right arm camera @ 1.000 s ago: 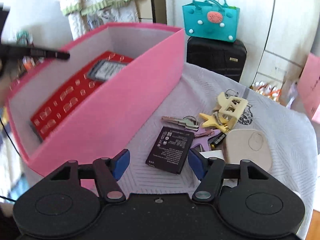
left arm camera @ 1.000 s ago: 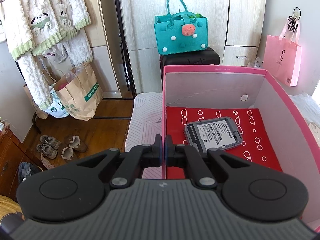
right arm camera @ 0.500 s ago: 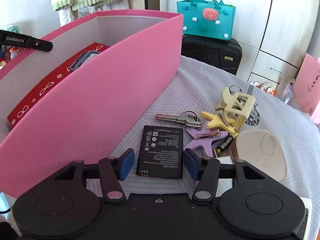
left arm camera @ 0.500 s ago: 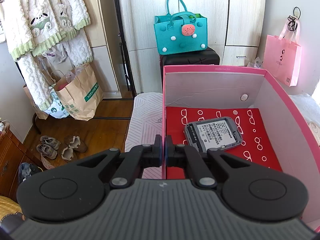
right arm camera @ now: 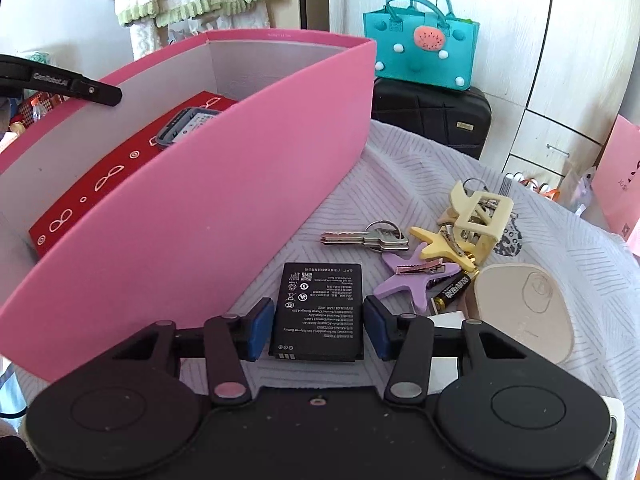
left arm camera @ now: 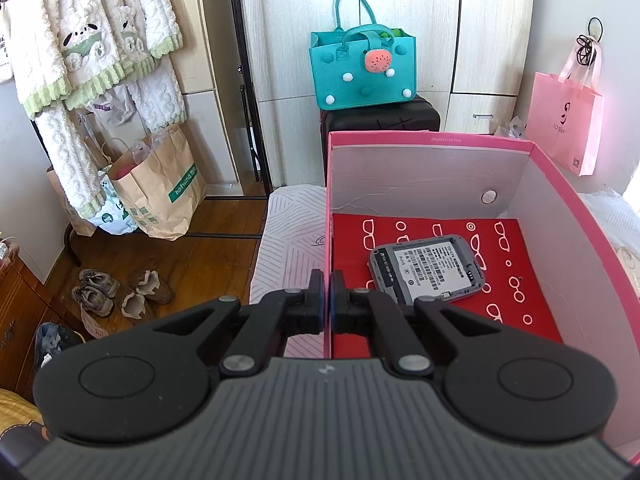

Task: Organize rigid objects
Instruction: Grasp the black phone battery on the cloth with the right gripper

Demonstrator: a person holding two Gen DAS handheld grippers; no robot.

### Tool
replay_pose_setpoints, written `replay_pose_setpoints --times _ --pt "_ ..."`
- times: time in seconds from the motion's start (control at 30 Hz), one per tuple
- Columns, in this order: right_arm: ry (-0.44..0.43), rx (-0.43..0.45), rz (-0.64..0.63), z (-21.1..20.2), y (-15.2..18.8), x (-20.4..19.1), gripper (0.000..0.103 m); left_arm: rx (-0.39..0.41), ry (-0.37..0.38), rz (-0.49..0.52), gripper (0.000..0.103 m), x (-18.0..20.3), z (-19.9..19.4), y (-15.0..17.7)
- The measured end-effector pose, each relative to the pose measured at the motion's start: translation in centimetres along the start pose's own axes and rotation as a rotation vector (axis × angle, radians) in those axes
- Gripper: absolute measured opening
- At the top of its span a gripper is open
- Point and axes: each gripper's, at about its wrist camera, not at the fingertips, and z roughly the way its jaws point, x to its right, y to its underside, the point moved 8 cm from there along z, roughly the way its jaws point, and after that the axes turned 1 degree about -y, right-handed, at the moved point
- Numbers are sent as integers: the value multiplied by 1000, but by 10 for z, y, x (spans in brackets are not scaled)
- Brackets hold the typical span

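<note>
Closing around one flat black battery, the right gripper is seen at lower centre — pads not yet touching; the left gripper is clamped on one pink box wall — two star clips are counted.

The pink box wall hides most of the grey device in the right wrist view; only 1 end shows. The AA battery lies partly under the purple star clip. Print on the black battery is too small to read.
</note>
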Motion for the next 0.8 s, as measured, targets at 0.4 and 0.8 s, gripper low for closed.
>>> replay_pose_setpoints --times 0.4,0.8 --pt "-62 -54 95 0 6 8 59 -5 9 -10 2 2 0 -1" --pt "-5 18 4 -15 4 -3 54 -13 19 -19 2 1 1 -1"
